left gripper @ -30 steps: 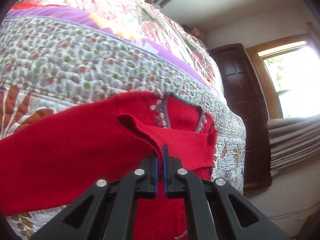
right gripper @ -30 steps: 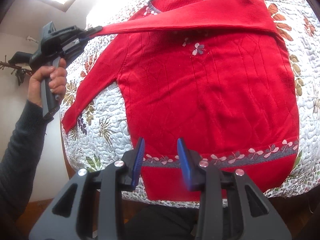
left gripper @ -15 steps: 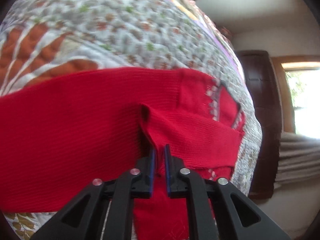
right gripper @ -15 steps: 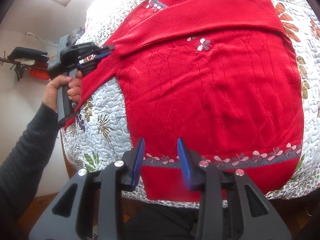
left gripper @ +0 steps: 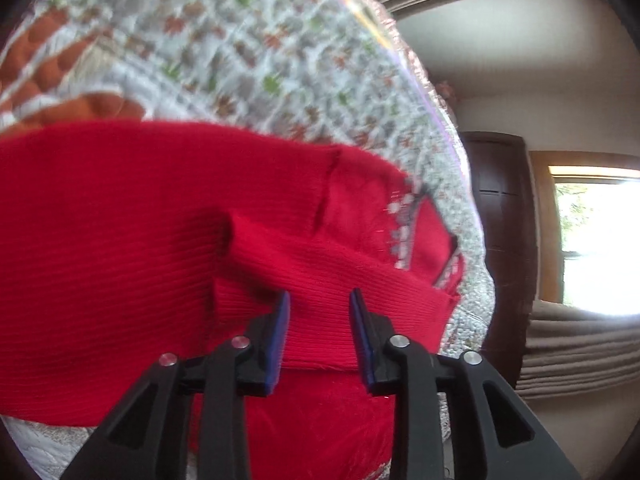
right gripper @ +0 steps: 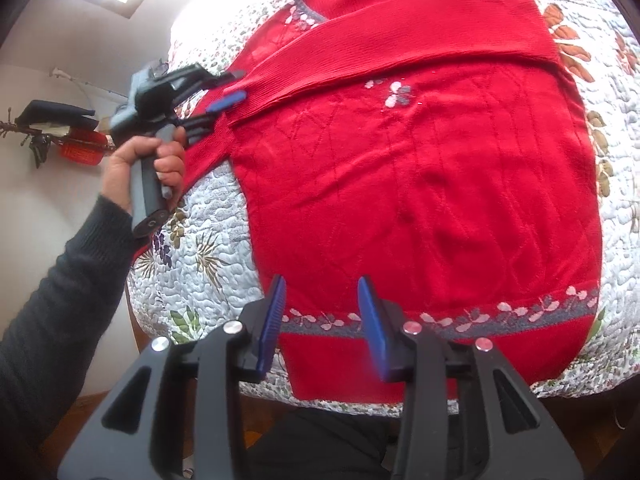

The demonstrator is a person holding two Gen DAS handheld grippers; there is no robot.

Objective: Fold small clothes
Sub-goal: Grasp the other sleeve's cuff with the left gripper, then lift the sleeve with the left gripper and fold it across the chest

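Note:
A red knit sweater (right gripper: 420, 184) lies flat on the quilted bedspread (right gripper: 208, 248), its neck at the far end and its grey flowered hem (right gripper: 500, 316) near me. One sleeve (right gripper: 400, 48) is folded across the chest, and its cuff end (left gripper: 320, 276) lies just past the tips of my left gripper (left gripper: 320, 300). That gripper stands open, its jaws apart with the sleeve lying between and beyond them. From the right wrist view the left gripper (right gripper: 230, 90) shows at the sweater's left shoulder, held by a hand (right gripper: 148, 160). My right gripper (right gripper: 322, 292) hovers open above the hem.
The bed's edge runs along the left and near sides (right gripper: 160, 320). A dark wooden door (left gripper: 504, 240) and a bright window (left gripper: 600, 240) stand beyond the bed. A wall hook with a red object (right gripper: 80, 152) hangs at the left. A dark sleeve (right gripper: 52, 300) crosses the lower left.
My left gripper lowered the sleeve onto the chest, then opened and let it go. The right gripper has stayed in place, open.

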